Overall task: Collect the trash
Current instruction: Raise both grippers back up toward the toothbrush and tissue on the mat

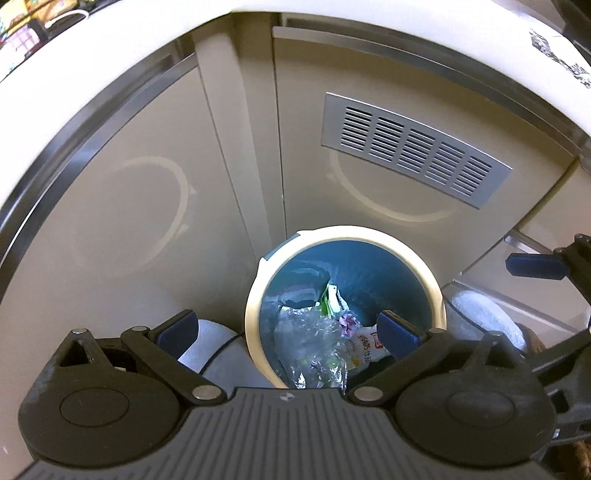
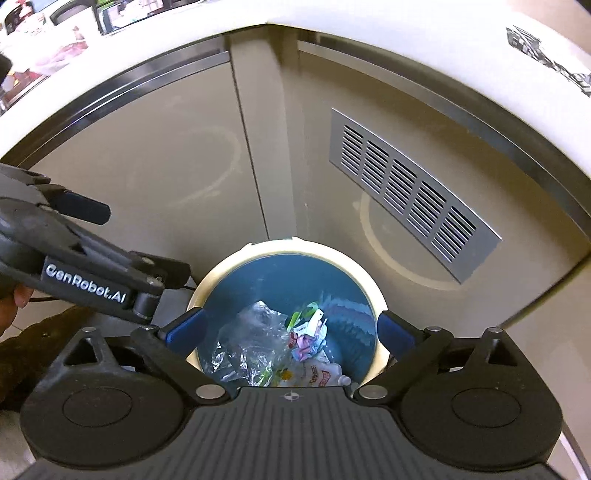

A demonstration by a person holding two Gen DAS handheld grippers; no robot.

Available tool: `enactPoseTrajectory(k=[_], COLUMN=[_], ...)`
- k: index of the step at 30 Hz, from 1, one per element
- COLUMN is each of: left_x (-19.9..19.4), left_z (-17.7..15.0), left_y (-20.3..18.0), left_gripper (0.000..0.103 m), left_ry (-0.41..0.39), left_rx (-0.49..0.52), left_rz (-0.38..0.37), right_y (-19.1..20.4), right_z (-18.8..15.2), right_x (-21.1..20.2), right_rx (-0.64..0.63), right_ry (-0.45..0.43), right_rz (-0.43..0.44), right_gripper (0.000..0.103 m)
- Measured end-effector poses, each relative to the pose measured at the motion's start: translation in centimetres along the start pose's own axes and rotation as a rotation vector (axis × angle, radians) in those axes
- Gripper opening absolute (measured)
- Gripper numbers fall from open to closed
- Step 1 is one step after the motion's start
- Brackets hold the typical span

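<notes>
Both views look down at a round trash bin [image 1: 345,236] [image 2: 288,248], cream rim, blue inside, standing on the floor right against the beige cabinet front [image 1: 129,192] [image 2: 147,158]. Bin sits just below the vertical strip between the two cabinet doors. Silver vent grille [image 1: 413,149] [image 2: 410,192] on the right-hand door, above and right of the bin.

Trash is inside the bin: crumpled clear plastic [image 1: 310,347] [image 2: 251,343], a green-and-white wrapper [image 1: 332,301] [image 2: 306,317], a small pink/purple crumpled scrap [image 1: 349,321] [image 2: 306,347], and a white printed snack packet [image 1: 364,350] [image 2: 321,373] at the near side. All lying loose in a pile at the bottom.

Left hand-held gripper [image 1: 284,332] [image 2: 85,206]: jaws spread wide, nothing between them, hovering over the bin opening; right blue pad is over the bin interior, left pad is outside the rim. Right hand-held gripper [image 2: 291,326] [image 1: 535,264]: also spread wide and empty, pads straddling the bin rim on both sides. In the right view the left tool comes in from the left edge, just beside the bin rim.

White surface [image 1: 406,22] [image 2: 369,22] edge curves across the top above the cabinets. Items at its far left corner are too blurred to identify.
</notes>
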State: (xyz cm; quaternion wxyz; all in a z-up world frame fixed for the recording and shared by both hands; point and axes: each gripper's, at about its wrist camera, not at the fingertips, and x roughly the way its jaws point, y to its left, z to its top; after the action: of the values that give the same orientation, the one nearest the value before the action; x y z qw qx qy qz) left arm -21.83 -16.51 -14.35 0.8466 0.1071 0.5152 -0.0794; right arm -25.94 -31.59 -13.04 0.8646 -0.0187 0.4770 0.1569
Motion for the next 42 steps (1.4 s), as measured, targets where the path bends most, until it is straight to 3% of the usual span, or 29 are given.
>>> enactPoseTrajectory(k=[11, 21, 25, 28, 31, 37, 42], left_x=[-1.6, -7.9, -10.7, -12.7, -14.0, -13.7, -9.1], left_z=[0.6, 4.6, 6.9, 9.5, 13.0, 20.9, 28.6], left_y=[0.0, 1.4, 1.7, 1.7, 1.4, 0.2, -0.9], left_gripper=[0.103, 0.103, 0.103, 0.103, 0.103, 0.103, 0.103], left_ry=[-0.035, -0.230, -0.333, -0.438, -0.543, -0.637, -0.633], left_rx=[-0.004, -0.038, -0.058, -0.058, -0.077, 0.009, 0.109], left_rz=[-0.019, -0.006, 0.011, 0.038, 0.118, 0.104, 0.108], right_y=[0.2, -1.8, -2.5, -3.6, -5.9, -13.4, -19.6], right_z=[0.0, 3.9, 6.1, 8.2, 10.9, 17.9, 24.0], right_x=[-2.4, -9.1, -12.5, -14.3, -15.0, -11.8, -6.8], right_rx=[-0.024, 0.020, 0.005, 0.018, 0.090, 0.368, 0.423], right_ry=[-0.050, -0.269, -0.418, -0.564, -0.666, -0.668, -0.620], right_rz=[-0.015, 0.007, -0.019, -0.077, -0.188, -0.363, -0.426], right_gripper=[0.099, 0.099, 0.099, 0.100, 0.103, 0.103, 0.103])
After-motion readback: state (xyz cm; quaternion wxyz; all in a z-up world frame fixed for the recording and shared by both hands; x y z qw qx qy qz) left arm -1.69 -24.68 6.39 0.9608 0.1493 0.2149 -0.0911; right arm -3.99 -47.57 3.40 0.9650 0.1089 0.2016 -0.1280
